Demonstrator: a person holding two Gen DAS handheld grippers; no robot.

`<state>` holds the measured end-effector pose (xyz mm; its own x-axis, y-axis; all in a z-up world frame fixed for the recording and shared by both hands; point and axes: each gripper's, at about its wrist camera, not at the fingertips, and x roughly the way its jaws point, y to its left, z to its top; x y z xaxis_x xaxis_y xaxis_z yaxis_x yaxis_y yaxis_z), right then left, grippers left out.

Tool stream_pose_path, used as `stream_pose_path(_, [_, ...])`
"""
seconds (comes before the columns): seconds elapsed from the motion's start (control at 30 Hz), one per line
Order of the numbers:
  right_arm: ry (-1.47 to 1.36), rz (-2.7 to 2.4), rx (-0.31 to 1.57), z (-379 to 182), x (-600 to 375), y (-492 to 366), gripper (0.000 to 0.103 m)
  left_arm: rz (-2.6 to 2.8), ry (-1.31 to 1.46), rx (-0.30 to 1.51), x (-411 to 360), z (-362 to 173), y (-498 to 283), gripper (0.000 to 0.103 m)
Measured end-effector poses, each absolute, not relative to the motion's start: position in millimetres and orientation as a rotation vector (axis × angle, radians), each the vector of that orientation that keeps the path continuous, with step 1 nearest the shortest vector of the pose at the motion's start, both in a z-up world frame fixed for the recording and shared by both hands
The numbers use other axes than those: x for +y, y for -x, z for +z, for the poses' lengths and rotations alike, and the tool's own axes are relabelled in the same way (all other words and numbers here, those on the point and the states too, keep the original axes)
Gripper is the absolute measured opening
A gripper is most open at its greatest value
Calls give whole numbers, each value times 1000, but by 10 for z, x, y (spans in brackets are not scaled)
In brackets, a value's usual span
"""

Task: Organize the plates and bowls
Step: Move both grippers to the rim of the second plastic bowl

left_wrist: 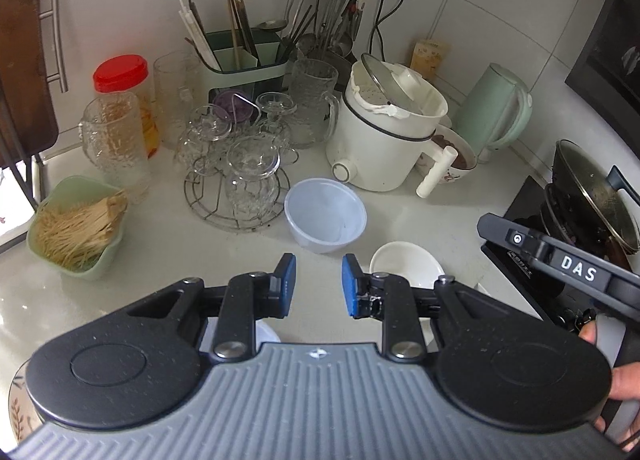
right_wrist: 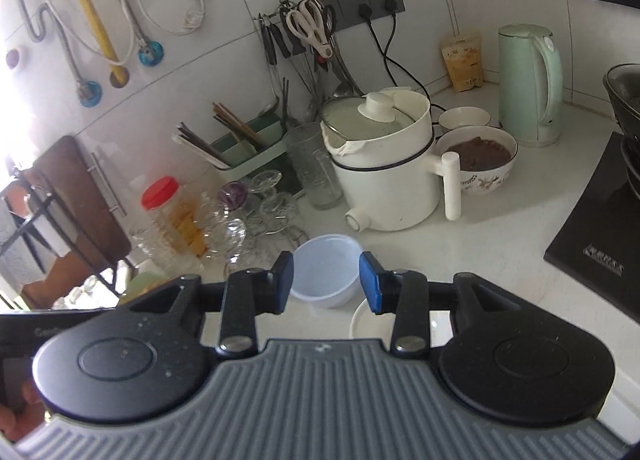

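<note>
A translucent plastic bowl (left_wrist: 325, 216) stands empty on the white counter (left_wrist: 168, 244), just beyond my left gripper (left_wrist: 319, 286). That gripper is open, a narrow gap between its blue pads and nothing in it. A small white bowl (left_wrist: 406, 264) sits to the right of its right finger. In the right wrist view the same plastic bowl (right_wrist: 326, 276) shows through the gap of my right gripper (right_wrist: 327, 282), which is open and hovers in front of it without touching. The white bowl (right_wrist: 368, 320) lies partly hidden under the right finger.
A white electric pot (right_wrist: 384, 180), a patterned bowl of brown food (right_wrist: 478, 160) and a green kettle (right_wrist: 528, 84) stand at the back. Glasses on a wire rack (left_wrist: 240, 164), a green dish of noodles (left_wrist: 76, 224) and a red-lidded jar (left_wrist: 122, 76) crowd the left; the stove (right_wrist: 596, 244) is right.
</note>
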<state>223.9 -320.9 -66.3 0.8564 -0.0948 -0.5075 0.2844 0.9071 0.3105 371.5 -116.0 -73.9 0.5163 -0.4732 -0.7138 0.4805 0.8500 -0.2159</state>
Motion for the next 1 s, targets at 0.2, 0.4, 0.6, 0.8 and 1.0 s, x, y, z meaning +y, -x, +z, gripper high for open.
stream_pose_path(0.2, [-397, -206, 536, -802, -3414, -2557, 40, -565, -14, 863, -1303, -906, -3943, 29])
stream_pose_path(0.4, [-375, -221, 542, -878, -3629, -2871, 40, -543, -12, 905, -1441, -1108, -4213, 29])
stream_pose_path(0.6, [-406, -208, 577, -971, -3980, -3222, 40, -488, 48, 919, -1564, -1246, -4441, 29])
stream_pose_path(0.8, [-397, -132, 682, -1175, -4035, -3701, 40, -431, 90, 971, -1747, -1529, -4691, 29])
stream_pose_path(1.0, [-367, -72, 801, -1447, -4032, -4028, 40, -381, 159, 1012, -1807, -1795, -4918, 52])
